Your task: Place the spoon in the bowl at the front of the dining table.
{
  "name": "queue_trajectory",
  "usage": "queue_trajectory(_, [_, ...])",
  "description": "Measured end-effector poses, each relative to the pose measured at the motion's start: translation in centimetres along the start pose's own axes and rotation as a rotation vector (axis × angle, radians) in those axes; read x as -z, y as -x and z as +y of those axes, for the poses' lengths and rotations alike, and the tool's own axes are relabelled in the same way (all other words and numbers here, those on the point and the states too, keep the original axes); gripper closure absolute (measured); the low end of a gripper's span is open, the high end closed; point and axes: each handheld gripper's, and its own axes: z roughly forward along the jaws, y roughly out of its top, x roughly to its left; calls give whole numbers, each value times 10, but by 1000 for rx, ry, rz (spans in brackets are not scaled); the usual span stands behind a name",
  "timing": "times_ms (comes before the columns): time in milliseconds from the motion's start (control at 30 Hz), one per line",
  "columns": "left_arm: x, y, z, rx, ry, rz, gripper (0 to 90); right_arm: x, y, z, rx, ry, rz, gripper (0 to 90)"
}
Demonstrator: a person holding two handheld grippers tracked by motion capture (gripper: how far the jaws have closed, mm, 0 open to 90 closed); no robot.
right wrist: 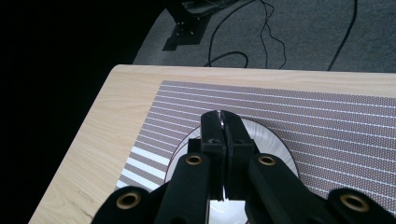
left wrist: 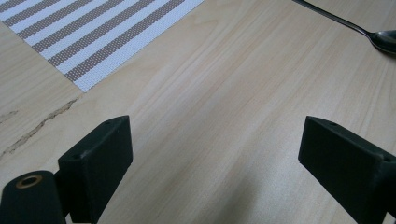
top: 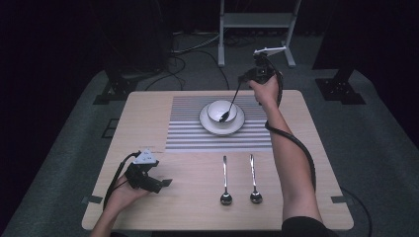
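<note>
a pale wooden table [top: 148, 123] is seen from above, with a striped placemat [top: 188, 133] laid across its far half. on the mat a white plate [top: 206, 123] is set, and a white bowl [top: 215, 109] is stood on the plate.

over at the far right, the right gripper [top: 240, 79] is held high above the mat by the person's right hand [top: 267, 91], the forearm stretched forward along the table's right side. a dark spoon [top: 231, 104] is gripped by its handle end in the jaws, hung steeply downward, and its scoop is dipped inside the bowl. in the right gripper view the two black jaws are seen pressed together, with a thin bright sliver of the spoon [right wrist: 223, 122] pinched between them; below, the plate [right wrist: 275, 144] and the placemat [right wrist: 327, 121] are looked down on, and the table edge [right wrist: 93, 140] is shown at the left.

at the near left, the left gripper [top: 165, 183] is held low over the bare wood by the left hand [top: 121, 195]. its jaws are spread wide apart with nothing between them; in the left gripper view only wood grain is seen in the gap, the corner of the placemat [left wrist: 93, 42] lies ahead to the left, and one spoon's bowl [left wrist: 385, 39] is caught at the upper right.

two more spoons are laid side by side on the near wood, the left spoon [top: 225, 180] and the right spoon [top: 254, 178], handles pointed toward the mat, scoops toward the person, apart from each other and well apart from both grippers.
</note>
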Motion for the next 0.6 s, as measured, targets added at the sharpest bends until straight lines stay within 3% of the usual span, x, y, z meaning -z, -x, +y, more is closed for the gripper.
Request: queue_trajectory(600, [-1, 1, 0, -4, -3, 2, 88, -3, 11, -1, -34, 61, -54, 883])
